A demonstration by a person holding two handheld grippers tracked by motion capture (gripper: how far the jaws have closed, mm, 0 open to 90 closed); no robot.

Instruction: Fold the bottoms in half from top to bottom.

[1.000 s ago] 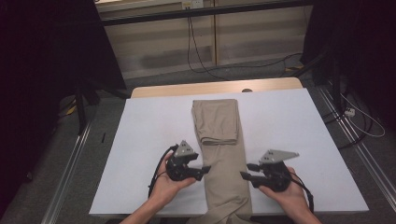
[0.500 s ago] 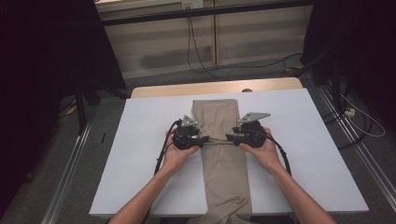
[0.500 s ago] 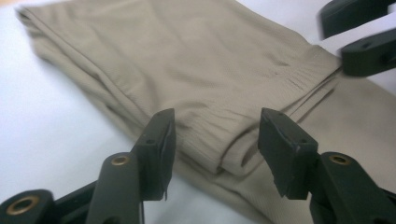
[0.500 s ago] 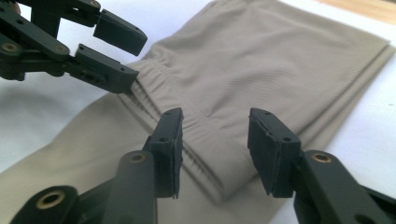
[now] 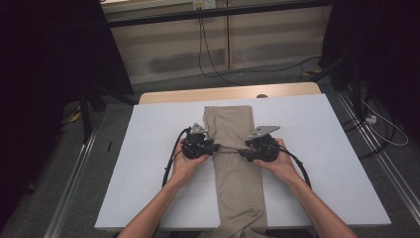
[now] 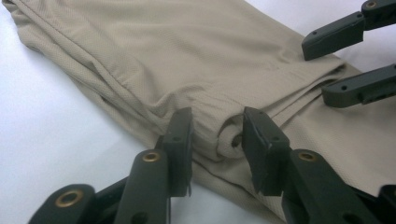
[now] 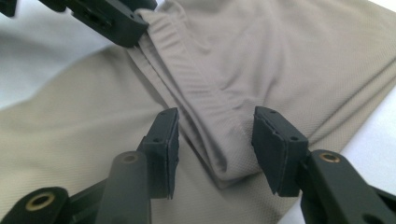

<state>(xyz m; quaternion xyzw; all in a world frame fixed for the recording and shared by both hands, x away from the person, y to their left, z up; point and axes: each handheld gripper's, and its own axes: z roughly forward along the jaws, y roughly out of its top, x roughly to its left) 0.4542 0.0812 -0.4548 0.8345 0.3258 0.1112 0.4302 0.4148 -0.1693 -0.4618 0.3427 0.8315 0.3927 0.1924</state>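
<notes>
Each gripper [image 6: 215, 140] [image 7: 215, 140] straddles one corner of the trousers' [image 5: 233, 148] folded edge mid-table [image 5: 148, 163], the left jaws just closing, neither pinching yet. Closing shallow could catch only the top layer, so the fold slips.

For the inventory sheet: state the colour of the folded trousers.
Plain khaki beige trousers, fine knit weave; clearest in the left gripper view.
</notes>
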